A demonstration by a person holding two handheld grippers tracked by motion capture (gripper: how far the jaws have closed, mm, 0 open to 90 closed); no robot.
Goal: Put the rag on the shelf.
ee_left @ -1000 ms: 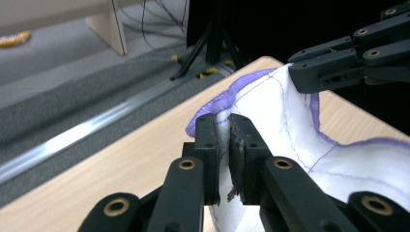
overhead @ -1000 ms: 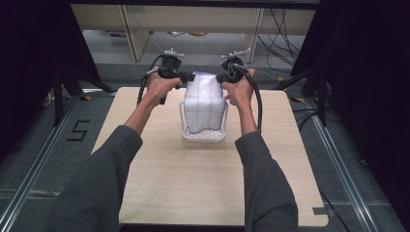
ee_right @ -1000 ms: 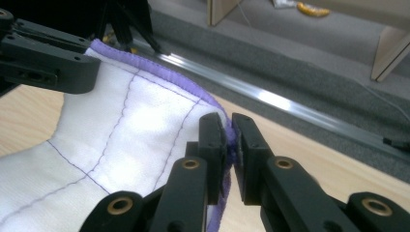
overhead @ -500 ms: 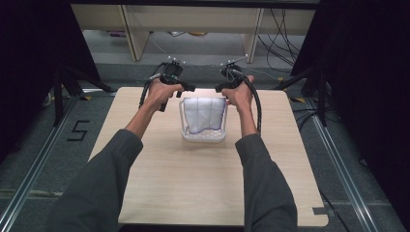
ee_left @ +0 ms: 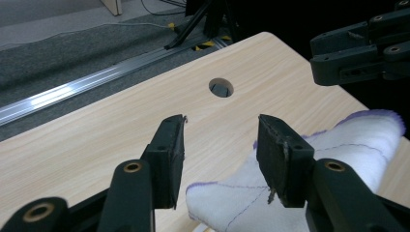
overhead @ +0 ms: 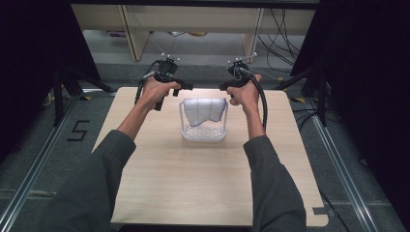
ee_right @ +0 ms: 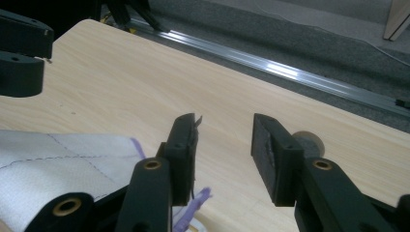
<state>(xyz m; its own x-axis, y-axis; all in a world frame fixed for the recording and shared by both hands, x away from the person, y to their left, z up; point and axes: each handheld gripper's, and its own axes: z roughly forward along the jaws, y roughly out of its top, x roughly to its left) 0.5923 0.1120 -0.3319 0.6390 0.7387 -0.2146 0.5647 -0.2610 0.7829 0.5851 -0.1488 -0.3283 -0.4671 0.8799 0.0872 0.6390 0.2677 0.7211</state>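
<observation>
1. White quilted cloth (overhead: 205, 110) with purple edging lies draped over the far rim of the clear plastic basket (overhead: 203, 134), part hanging inside; the basket sits mid-table on the wooden table (overhead: 193, 193), toward its far half.
2. Left gripper (overhead: 186, 87) hovers just beside the basket's far-left corner, right gripper (overhead: 223, 87) just beside its far-right corner. Both are level with the cloth's top edge, jaws pointing inward at each other.
3. Left gripper: released. Its jaws have just been opening, pads apart with nothing pressed between them. In the left gripper view the cloth (ee_left: 309, 179) lies below and to the right of the gap, behind one pad, not clamped.
4. Right gripper: released too, jaws just been opening, nothing in the gap. In the right gripper view (ee_right: 222, 145) the cloth (ee_right: 58, 164) lies low and left of the jaws, purple hem beside the left pad.
5. Key relation: the cloth's long axis runs gripper to gripper along the basket's far rim. Each end is equally near its own gripper, so neither hand has the advantage.
6. Judgement: drop-off looks done; next move is probably a clean retreat away from the basket without snagging the hem.
</observation>
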